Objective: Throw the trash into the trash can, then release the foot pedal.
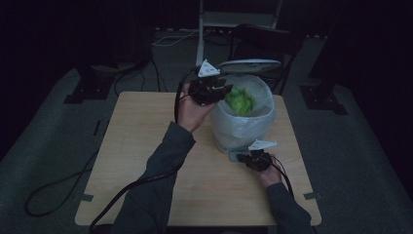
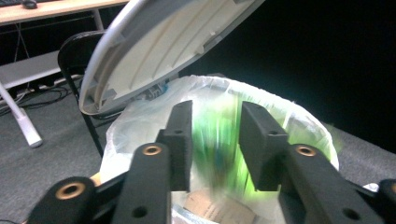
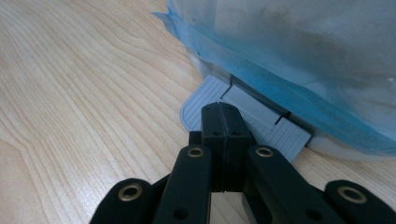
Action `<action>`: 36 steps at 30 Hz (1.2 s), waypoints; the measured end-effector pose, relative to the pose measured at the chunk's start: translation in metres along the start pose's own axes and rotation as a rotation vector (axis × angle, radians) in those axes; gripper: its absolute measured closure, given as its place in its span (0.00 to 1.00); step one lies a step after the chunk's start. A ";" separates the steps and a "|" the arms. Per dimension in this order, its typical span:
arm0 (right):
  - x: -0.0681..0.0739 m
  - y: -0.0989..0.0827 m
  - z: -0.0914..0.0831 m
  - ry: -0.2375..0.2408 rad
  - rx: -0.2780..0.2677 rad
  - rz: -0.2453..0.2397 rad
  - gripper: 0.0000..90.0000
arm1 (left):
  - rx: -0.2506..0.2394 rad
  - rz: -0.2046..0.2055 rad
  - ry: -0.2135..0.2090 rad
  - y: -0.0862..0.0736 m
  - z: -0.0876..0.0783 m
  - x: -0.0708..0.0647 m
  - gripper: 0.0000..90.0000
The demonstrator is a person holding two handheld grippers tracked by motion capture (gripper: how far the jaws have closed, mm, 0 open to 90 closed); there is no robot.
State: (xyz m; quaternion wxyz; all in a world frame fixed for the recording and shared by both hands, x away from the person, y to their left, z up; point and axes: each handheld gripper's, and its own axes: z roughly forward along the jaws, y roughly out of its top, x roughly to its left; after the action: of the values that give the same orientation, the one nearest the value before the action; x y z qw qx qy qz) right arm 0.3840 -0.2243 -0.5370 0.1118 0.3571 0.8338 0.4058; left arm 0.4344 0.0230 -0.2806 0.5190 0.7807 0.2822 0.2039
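Note:
A white pedal bin [image 1: 242, 127] with a pale plastic liner [image 2: 299, 122] stands on the wooden table [image 1: 146, 146], its lid [image 1: 249, 65] raised. A crumpled green thing [image 1: 239, 101] lies in the bin's mouth; it is a blur [image 2: 215, 156] in the left gripper view. My left gripper [image 1: 225, 90] hovers at the bin's left rim, jaws open [image 2: 215, 133] with the green blur beyond them, apart from both. My right gripper [image 1: 244, 157] is shut, and its tips [image 3: 220, 111] rest on the grey ribbed pedal [image 3: 194, 106] at the bin's foot.
The raised lid [image 2: 163, 42] hangs over the left gripper. A dark chair [image 1: 265, 39] stands behind the table, and cables [image 1: 53, 187] trail over the grey floor. Bare tabletop [image 3: 70, 93] stretches left of the pedal.

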 end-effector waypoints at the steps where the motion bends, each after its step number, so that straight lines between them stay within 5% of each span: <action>1: 0.000 0.000 0.000 0.000 0.000 0.000 1.00 | -0.002 0.002 -0.002 0.000 0.000 0.000 0.70; 36: -0.001 0.000 0.000 0.005 -0.003 0.003 1.00 | -0.042 -0.049 0.032 -0.011 -0.017 0.016 0.65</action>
State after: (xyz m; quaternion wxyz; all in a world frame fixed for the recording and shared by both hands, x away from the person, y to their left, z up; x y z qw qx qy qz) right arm 0.3845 -0.2248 -0.5373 0.1097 0.3572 0.8329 0.4082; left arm 0.4339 0.0483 -0.2842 0.5355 0.7592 0.3050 0.2093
